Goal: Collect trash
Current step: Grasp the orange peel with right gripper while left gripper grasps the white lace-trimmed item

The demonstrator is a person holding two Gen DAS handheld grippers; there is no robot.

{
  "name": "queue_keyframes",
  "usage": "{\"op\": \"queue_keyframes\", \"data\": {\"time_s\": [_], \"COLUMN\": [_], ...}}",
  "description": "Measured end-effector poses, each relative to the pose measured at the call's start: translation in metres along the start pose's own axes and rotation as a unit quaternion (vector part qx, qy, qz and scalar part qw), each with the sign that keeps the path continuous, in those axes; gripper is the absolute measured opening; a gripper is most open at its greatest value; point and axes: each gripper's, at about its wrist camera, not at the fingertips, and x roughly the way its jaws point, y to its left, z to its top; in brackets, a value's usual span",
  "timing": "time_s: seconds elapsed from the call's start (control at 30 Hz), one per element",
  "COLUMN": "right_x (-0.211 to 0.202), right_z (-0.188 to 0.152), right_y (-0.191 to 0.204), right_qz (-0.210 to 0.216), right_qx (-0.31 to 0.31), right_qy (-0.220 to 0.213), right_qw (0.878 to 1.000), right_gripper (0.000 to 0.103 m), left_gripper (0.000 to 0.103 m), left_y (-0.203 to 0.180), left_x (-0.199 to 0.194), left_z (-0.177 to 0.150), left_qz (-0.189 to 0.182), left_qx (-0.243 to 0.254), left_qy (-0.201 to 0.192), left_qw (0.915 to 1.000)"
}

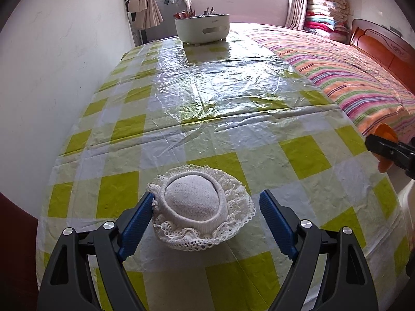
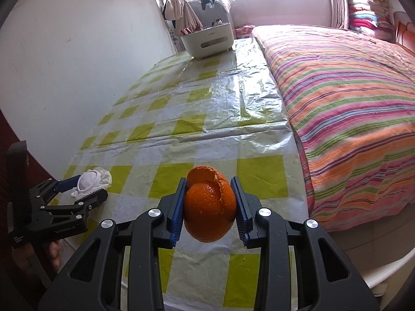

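The right gripper (image 2: 210, 204) has its blue ribbed pads clamped on a torn orange citrus peel (image 2: 209, 208), lifted clear above the green-and-white checked plastic tablecloth (image 2: 197, 134) near the table's front edge. Over on the left, the left gripper (image 1: 205, 216) stands wide apart around a small white knitted cap with a lace frill (image 1: 199, 206), which sits on the cloth; the left pad touches the frill, the right pad is clear of it. At the far end stands a white oval plastic tub (image 1: 202, 27) holding utensils, its small grey lettering too blurred to read. A striped bedspread (image 2: 350, 108) lies just beside the table.
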Motion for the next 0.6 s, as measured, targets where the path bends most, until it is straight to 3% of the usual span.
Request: {"op": "queue_keyframes", "data": {"time_s": [0.13,0.47,0.6], "right_x": [-0.0031,-0.0087,-0.0109], "right_z": [-0.0001,-0.0012,-0.0014], "right_y": [0.001,0.0076,0.008], "right_qz": [0.004,0.012,0.014], "right_qx": [0.001,-0.001,-0.002], "right_qy": [-0.004,-0.012,-0.015], "right_qw": [1.0,1.0,1.0], "right_gripper": [0.033,0.033,0.033], "left_gripper": [0.078,0.053,0.051], "left_y": [0.0012,0.0063,0.0091], "left_x": [0.0,-0.0028,-0.0045], "left_z": [-0.0008,-0.0009,-0.0008], "left_qz": [-0.002,0.01,-0.004], "left_qx": [-0.002,-0.002,-0.008], "left_qy": [0.001,-0.006,-0.004], "left_qw": [1.0,0.9999,0.9999]}}
